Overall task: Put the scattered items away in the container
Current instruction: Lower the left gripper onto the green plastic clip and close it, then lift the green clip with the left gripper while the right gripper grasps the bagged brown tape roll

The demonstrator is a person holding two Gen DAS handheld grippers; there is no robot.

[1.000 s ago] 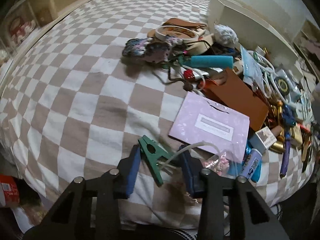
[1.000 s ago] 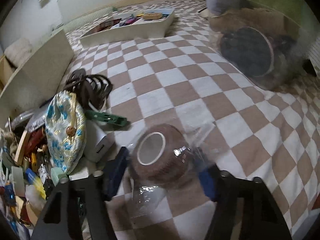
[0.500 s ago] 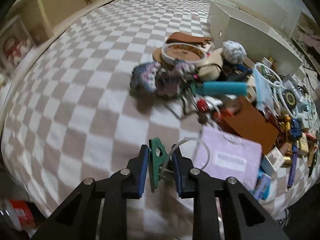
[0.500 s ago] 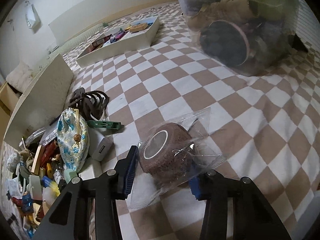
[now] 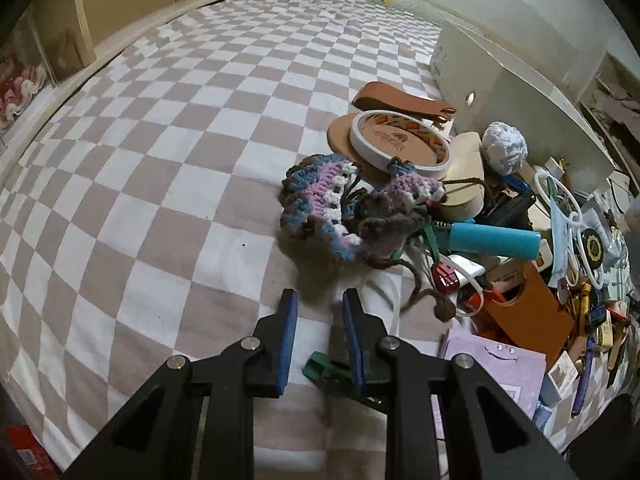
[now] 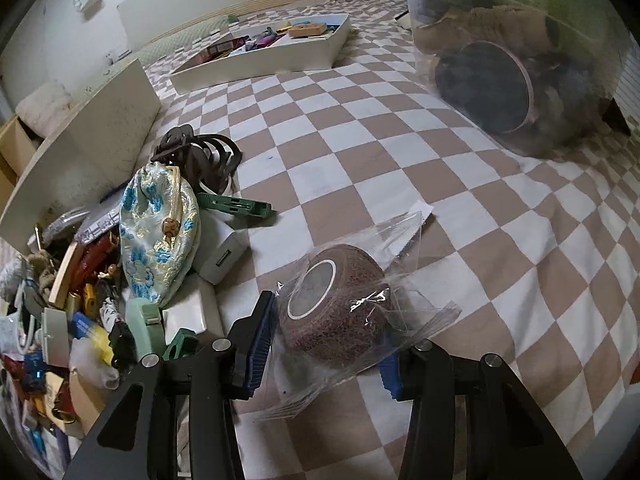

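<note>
Wrapped in clear plastic, brown tape roll [image 6: 334, 300] looks crinkly.

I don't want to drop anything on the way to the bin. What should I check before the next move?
1. Roll gripped by the right tool: ok, it sits between both fingers.
2. Wrapper tucked in: not ok, loose plastic sticks out past the fingers.
3. Bin in sight: ok, ahead and to the right.
4. Bin opening free: cannot tell, its top is cut off by the frame.
5. Way to the bin: ok, only bare checked cover lies between.
6. Left tool holding the green clip: cannot tell, the clip shows low between the fingers.
</note>
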